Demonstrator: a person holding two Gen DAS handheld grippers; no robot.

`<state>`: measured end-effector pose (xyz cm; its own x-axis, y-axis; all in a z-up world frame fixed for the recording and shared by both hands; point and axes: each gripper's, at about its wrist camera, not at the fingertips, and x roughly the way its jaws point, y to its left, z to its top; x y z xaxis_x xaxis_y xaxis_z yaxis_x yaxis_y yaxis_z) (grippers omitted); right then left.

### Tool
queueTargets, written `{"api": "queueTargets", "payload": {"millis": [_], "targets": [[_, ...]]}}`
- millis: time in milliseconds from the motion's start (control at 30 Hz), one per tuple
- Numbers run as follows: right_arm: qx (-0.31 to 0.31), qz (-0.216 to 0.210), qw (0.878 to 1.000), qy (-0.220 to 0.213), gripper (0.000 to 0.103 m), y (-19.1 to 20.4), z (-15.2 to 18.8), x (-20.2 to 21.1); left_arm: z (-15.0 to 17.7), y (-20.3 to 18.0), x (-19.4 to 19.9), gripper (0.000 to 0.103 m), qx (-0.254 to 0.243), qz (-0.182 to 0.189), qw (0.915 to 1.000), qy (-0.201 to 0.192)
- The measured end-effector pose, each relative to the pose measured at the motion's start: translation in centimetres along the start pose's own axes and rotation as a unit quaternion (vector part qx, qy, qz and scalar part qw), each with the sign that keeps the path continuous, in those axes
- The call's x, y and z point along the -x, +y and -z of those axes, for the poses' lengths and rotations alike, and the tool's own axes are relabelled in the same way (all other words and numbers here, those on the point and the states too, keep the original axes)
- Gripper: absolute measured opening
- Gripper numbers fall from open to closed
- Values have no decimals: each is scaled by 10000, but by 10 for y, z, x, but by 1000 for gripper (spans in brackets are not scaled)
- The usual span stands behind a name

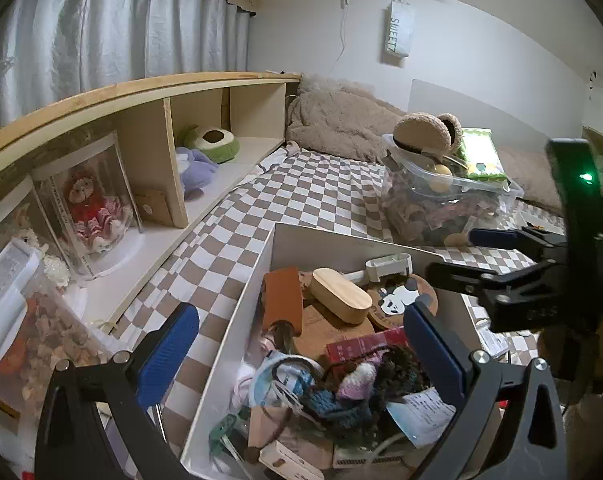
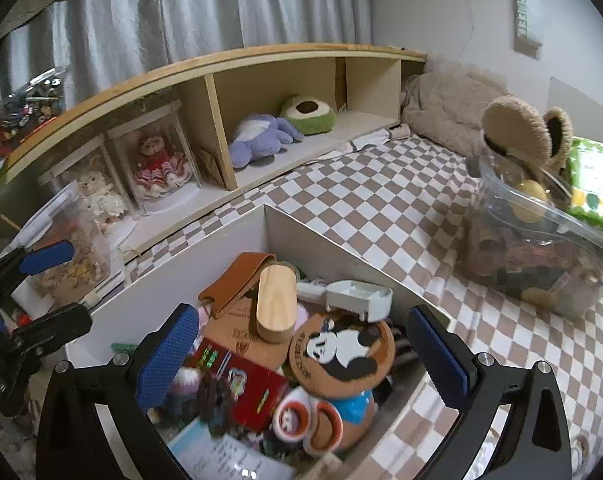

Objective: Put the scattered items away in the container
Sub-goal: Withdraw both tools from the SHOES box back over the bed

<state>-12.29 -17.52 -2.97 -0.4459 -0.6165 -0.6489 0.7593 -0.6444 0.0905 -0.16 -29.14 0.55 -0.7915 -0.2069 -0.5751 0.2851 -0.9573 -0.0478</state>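
Observation:
A white open box [image 1: 237, 320] [image 2: 173, 264] sits on the checkered bed and holds several items: a panda coaster [image 2: 341, 354] [image 1: 397, 300], a wooden oval case [image 2: 275, 300] [image 1: 341, 294], a brown leather pouch [image 2: 237, 280] [image 1: 283, 300], a red box [image 2: 253, 392], a white holder [image 2: 359, 298] and knitted yarn [image 1: 357, 392]. My left gripper [image 1: 301, 356] is open and empty, straddling the box's left wall. My right gripper [image 2: 303, 356] is open and empty above the box's contents. The right gripper also shows in the left wrist view [image 1: 513, 260], and the left gripper in the right wrist view [image 2: 37, 292].
A clear bin [image 2: 541, 240] [image 1: 441, 200] of items with a brown plush hat and a green tissue pack stands on the bed to the right. A wooden shelf [image 2: 221, 128] at left holds dolls in cases and plush toys. A clear container [image 1: 29, 320] sits near left.

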Motion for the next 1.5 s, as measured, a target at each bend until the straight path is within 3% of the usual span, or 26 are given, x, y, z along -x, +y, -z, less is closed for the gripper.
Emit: {"api": "queueTargets", "payload": {"millis": [933, 1500], "targets": [[41, 344, 9974, -632, 103, -4, 88, 135, 49, -62, 84, 103, 42, 148, 9993, -333], [-228, 503, 9966, -608, 103, -15, 136, 163, 84, -89, 104, 103, -87, 267, 9994, -224]]}}
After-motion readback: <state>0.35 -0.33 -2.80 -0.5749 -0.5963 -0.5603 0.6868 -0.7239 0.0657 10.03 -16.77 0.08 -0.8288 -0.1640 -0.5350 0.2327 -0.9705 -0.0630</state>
